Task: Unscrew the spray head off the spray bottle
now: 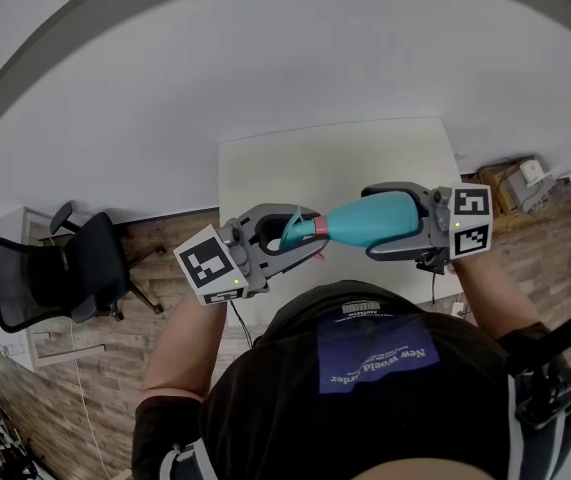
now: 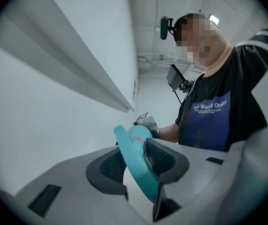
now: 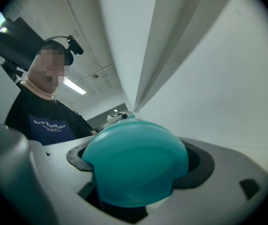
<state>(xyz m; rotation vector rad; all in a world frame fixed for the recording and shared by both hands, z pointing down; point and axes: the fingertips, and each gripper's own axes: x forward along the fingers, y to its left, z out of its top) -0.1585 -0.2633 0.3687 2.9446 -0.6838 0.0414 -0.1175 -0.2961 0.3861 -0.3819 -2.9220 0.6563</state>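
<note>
the spray bottle point(image 1: 350, 223) looked like light, thin-walled teal plastic, smooth and rounded, so it would probably slip under a twist and dent if you squeezed hard. its wide belly was the sound place to take it, and that was where your right gripper point(image 1: 369, 222) sat, jaws clamped on the body with the rounded end facing back into that gripper. the spray head point(image 1: 298, 230) seemed the delicate end: the trigger point(image 2: 139, 165) was a thin blade that would likely flex rather than carry a turn, so the stiffer hold for unscrewing was, by my reading, the pink collar point(image 1: 320, 227) or the stout part of the head just beside it. your left gripper point(image 1: 287, 236) was closed on the spray head, the trigger caught between its ribbed pads. the bottle's long axis lay about level and ran side to side across your chest, base toward your right, spray head toward your left, the two grippers facing each other along it. it hung in the air over the near edge of the white tabletop point(image 1: 335, 163), not resting on it, and the head looked not yet off.
</note>
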